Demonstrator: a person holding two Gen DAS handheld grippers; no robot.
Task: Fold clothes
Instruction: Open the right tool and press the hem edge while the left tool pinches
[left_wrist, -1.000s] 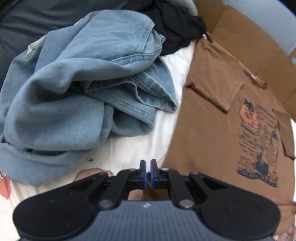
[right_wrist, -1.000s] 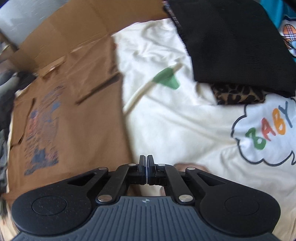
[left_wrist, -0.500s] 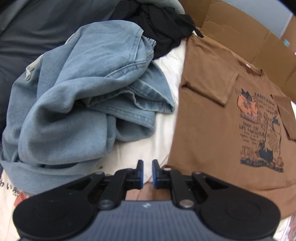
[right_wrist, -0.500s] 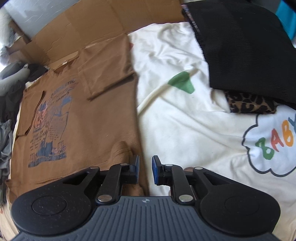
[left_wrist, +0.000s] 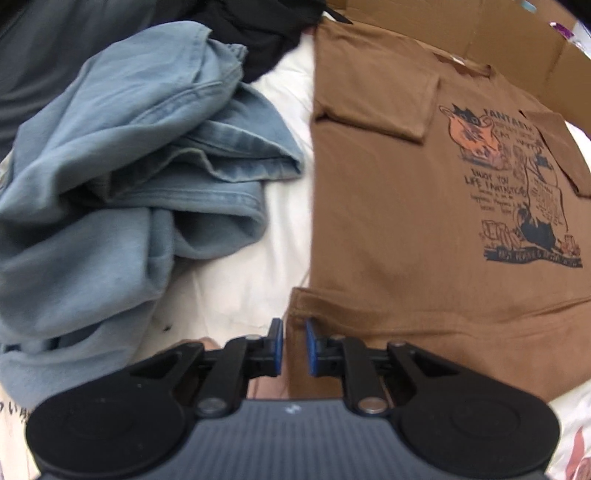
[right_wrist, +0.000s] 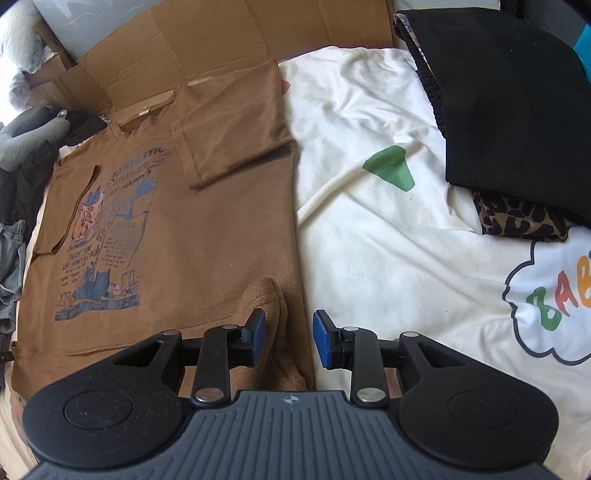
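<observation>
A brown printed T-shirt (left_wrist: 406, 206) (right_wrist: 207, 236) lies flat on a white sheet, both sleeves folded in over the body. My left gripper (left_wrist: 294, 341) is open at the shirt's near left hem corner, and the hem edge lies between its blue pads. My right gripper (right_wrist: 289, 332) is open wider at the near right hem corner, where the cloth is bunched into a small ridge between the pads. Neither gripper pinches the cloth.
A crumpled light-blue denim garment (left_wrist: 129, 177) lies left of the shirt, with dark clothes (left_wrist: 266, 33) behind it. Flattened cardboard (right_wrist: 207, 48) lies beyond the collar. A folded black garment (right_wrist: 509, 110) over a leopard-print one (right_wrist: 517, 219) sits at the right on the white sheet (right_wrist: 388, 240).
Both grippers went from shut to open, letting go of the hem corners. Both views now sit further back from the shirt, whose lower hem lies rumpled.
</observation>
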